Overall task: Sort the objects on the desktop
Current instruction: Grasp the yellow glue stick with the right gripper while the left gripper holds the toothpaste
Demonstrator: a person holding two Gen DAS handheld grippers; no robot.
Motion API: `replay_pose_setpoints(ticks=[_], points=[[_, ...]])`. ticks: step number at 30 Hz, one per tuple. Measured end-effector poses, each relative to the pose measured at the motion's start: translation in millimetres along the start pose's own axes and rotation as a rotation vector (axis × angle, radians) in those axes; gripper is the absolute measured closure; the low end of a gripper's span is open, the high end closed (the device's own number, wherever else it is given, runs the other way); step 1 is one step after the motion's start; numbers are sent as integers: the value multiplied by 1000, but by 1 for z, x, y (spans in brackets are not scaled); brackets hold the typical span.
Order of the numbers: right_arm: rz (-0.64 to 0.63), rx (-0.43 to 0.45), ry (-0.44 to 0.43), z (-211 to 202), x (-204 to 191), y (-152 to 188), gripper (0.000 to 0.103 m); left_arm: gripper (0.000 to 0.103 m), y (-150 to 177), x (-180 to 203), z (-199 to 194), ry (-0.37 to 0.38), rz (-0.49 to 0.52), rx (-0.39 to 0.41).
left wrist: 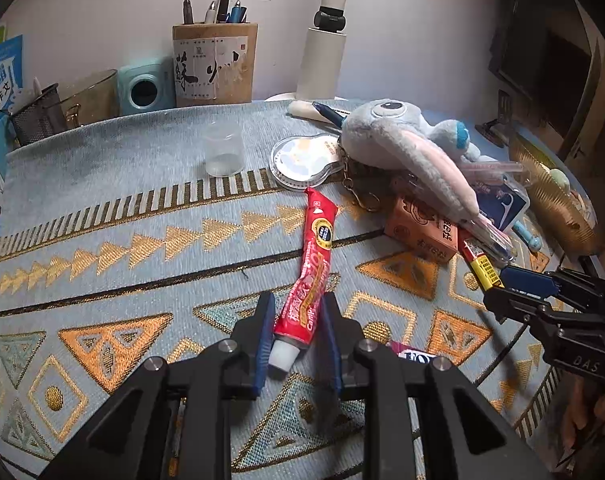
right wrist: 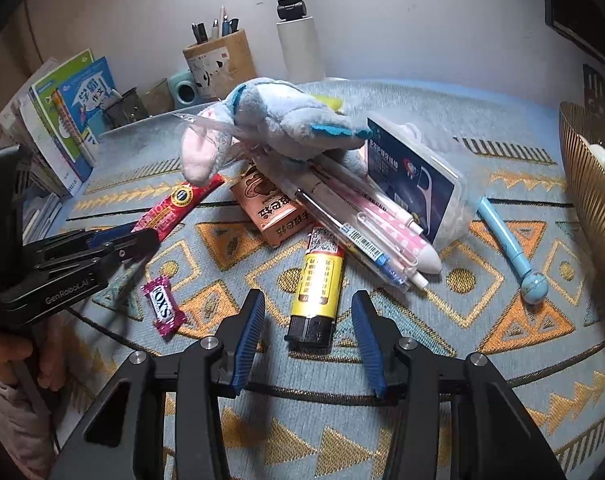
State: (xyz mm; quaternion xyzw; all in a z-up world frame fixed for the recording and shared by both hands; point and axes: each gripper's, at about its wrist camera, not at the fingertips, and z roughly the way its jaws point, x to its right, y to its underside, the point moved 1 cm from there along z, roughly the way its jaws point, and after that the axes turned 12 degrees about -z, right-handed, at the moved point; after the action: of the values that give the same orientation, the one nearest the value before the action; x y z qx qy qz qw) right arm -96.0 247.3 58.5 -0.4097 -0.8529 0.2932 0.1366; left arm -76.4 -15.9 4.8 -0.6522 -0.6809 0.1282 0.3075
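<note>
In the left wrist view, the left gripper [left wrist: 296,336] has its fingers spread on either side of the red toothpaste tube [left wrist: 312,268], which lies on the patterned cloth [left wrist: 102,240] with its white cap between them. There is a gap on each side, so nothing is pinched; closing squarely on the stiffer cap end should keep it from slipping.

In the right wrist view, the right gripper [right wrist: 308,336] is spread wide around the black end of the yellow glue stick [right wrist: 320,288]. It should advance further before closing, clear of the pens [right wrist: 366,220] beside it.

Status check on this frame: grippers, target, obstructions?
Left gripper open, straddling red toothpaste tube. Right gripper open before yellow glue stick. No obstructions.
</note>
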Motion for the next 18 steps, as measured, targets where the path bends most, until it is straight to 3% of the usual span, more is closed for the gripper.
replay_pose_setpoints(ticks=[3, 5, 6, 8, 10, 11, 12, 18], points=[[-23, 2, 46, 5, -3, -3, 56, 78, -3, 6, 1, -11, 2, -3], [-47, 1, 80, 9, -7, -6, 56, 60, -6, 10, 5, -10, 11, -3], [-58, -1, 87, 11, -8, -8, 56, 57, -6, 13, 8, -14, 21, 4], [-63, -4, 96, 11, -8, -8, 60, 56, -4, 21, 11, -53, 61, 17], [-53, 4, 93, 10, -4, -7, 78, 60, -1, 27, 12, -67, 98, 15], [-41, 6, 77, 9, -1, -6, 78, 76, 0, 29, 11, -61, 107, 17], [-30, 6, 61, 8, 2, -4, 78, 81, 1, 30, 10, -50, 112, 19], [9, -6, -38, -15, 16, 17, 79, 81, 11, 26, -1, -38, 103, -2]])
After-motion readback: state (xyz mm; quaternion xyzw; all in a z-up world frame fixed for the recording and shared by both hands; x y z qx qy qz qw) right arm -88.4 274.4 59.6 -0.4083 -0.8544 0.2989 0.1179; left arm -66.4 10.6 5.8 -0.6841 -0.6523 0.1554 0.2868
